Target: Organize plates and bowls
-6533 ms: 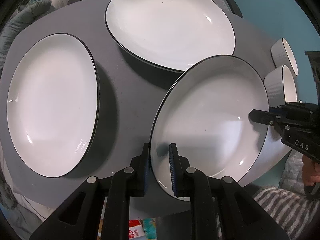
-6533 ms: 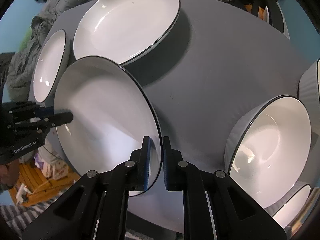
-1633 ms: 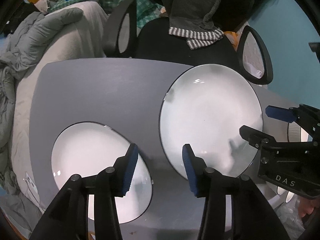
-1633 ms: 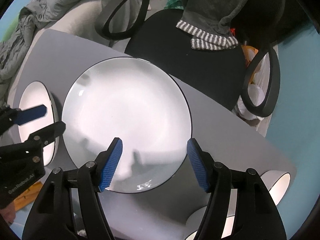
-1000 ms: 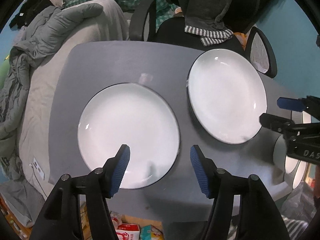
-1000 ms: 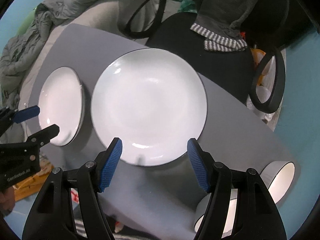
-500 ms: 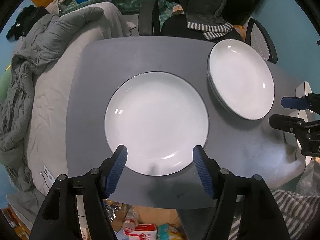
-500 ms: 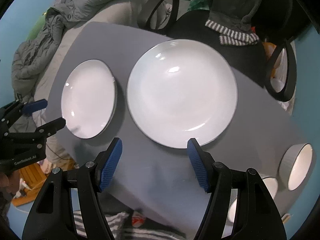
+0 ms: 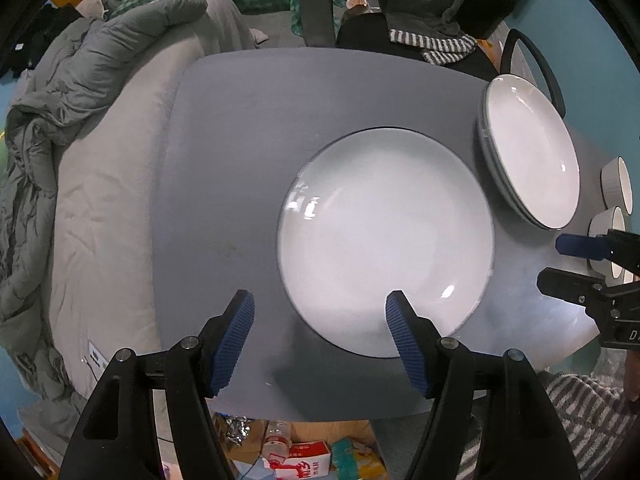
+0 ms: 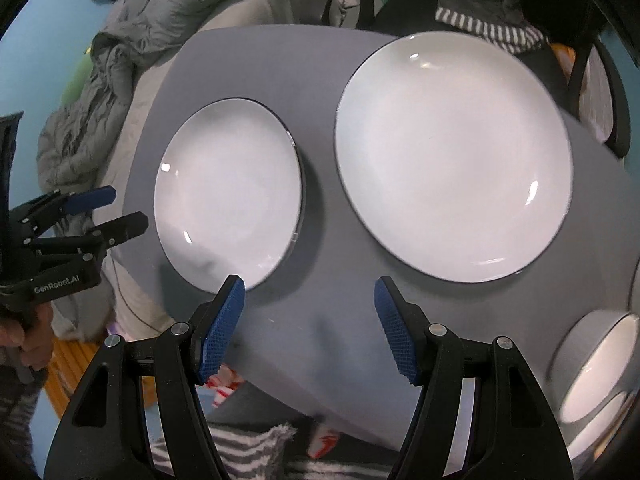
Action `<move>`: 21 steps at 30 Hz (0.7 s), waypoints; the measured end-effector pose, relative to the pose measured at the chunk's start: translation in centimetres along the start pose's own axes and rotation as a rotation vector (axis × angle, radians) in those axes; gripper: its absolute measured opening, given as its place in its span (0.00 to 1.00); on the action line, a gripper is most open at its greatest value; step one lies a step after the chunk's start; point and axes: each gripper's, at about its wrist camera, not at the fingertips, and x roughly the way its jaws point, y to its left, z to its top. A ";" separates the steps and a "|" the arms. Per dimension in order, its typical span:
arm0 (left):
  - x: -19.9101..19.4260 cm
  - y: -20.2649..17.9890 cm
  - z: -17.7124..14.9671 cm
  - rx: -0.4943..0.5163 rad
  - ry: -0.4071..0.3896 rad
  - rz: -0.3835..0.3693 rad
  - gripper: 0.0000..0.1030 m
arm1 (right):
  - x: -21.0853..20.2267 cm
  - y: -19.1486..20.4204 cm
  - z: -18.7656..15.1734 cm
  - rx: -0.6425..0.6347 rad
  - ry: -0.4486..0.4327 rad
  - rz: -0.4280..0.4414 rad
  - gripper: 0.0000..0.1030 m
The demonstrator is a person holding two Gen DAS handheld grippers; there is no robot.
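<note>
A single white plate with a dark rim point(image 9: 386, 240) lies in the middle of the grey table point(image 9: 240, 140). To its right is a stack of the same plates point(image 9: 532, 152). My left gripper point(image 9: 318, 308) hangs open above the single plate's near edge, nothing between its blue pads. In the right wrist view the single plate point(image 10: 228, 196) is on the left and the stack point(image 10: 452, 156) on the right. My right gripper point(image 10: 306, 292) is open and empty over the bare table between them, near the front edge. Each gripper shows in the other's view: right gripper point(image 9: 568, 260), left gripper point(image 10: 108, 212).
White ribbed bowls point(image 9: 618, 184) point(image 10: 596, 364) stand at the table's right end. A grey quilt point(image 9: 100, 120) covers a bed left of the table. A dark office chair with a striped garment point(image 9: 432, 40) stands behind it. Boxes and a bottle lie on the floor below the front edge.
Both grippers, earlier shut on one plate, are open and empty; that plate lies on the stack. Over the last second both drifted left, so the plates slid right in each view.
</note>
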 end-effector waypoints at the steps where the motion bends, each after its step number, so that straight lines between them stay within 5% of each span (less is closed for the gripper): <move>1: 0.3 0.5 0.2 0.008 0.005 -0.005 0.68 | 0.3 0.2 0.0 0.014 -0.002 0.003 0.65; 21: 5.7 5.1 3.3 0.058 0.078 -0.142 0.68 | 5.3 1.3 0.7 0.220 -0.011 -0.005 0.65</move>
